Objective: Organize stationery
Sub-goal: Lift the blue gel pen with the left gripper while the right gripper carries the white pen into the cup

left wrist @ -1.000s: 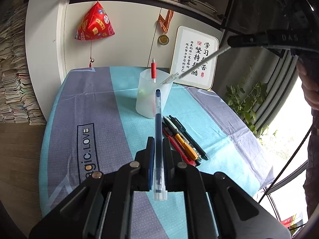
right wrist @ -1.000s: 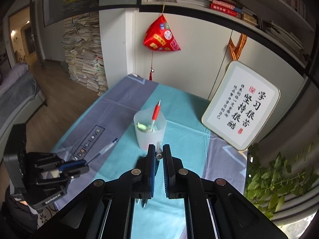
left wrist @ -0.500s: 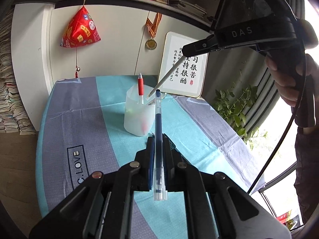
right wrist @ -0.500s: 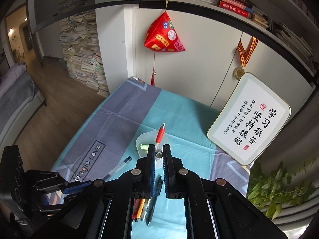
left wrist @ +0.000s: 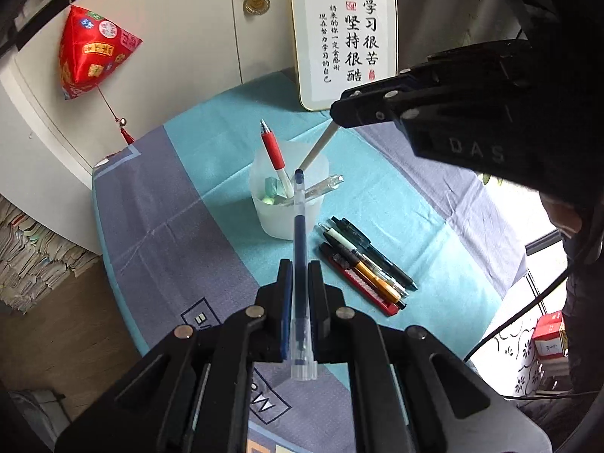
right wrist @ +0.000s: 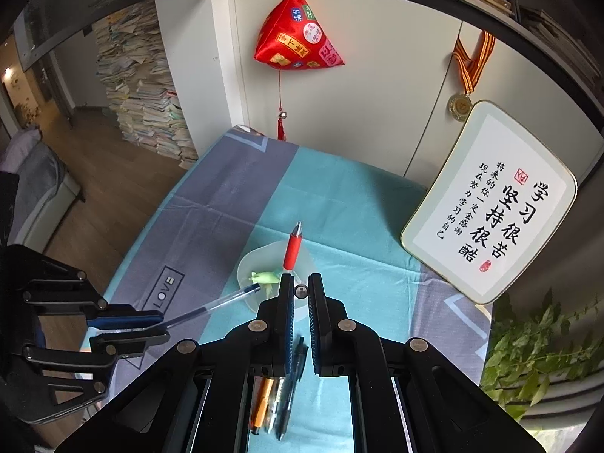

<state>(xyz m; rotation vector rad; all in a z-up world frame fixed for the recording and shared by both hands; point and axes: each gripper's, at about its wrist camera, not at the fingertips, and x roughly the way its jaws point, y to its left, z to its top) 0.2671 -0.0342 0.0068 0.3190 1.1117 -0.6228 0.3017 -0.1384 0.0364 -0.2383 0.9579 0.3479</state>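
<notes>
A translucent white cup [left wrist: 288, 204] stands on the tablecloth with a red-grip pen [left wrist: 273, 153] and a clear pen [left wrist: 321, 188] in it. My left gripper [left wrist: 300, 283] is shut on a blue clear-barrelled pen [left wrist: 299, 241], its tip over the cup's near rim; the right wrist view shows it [right wrist: 211, 305] too. My right gripper [right wrist: 301, 292] is shut on a white pen [left wrist: 317, 147], which slants down into the cup. The cup [right wrist: 260, 268] lies just beyond the right fingertips.
Several pens and a red utility knife [left wrist: 362, 264] lie in a row right of the cup. A framed calligraphy board [left wrist: 343, 37] leans at the table's back. A red pyramid ornament [left wrist: 92, 53] hangs on the wall. A plant [right wrist: 536, 347] stands off the right edge.
Both grippers have risen and closed in on the cup. The white pen's tip has gone down into it. The blue pen's tip now hangs over the near rim.
</notes>
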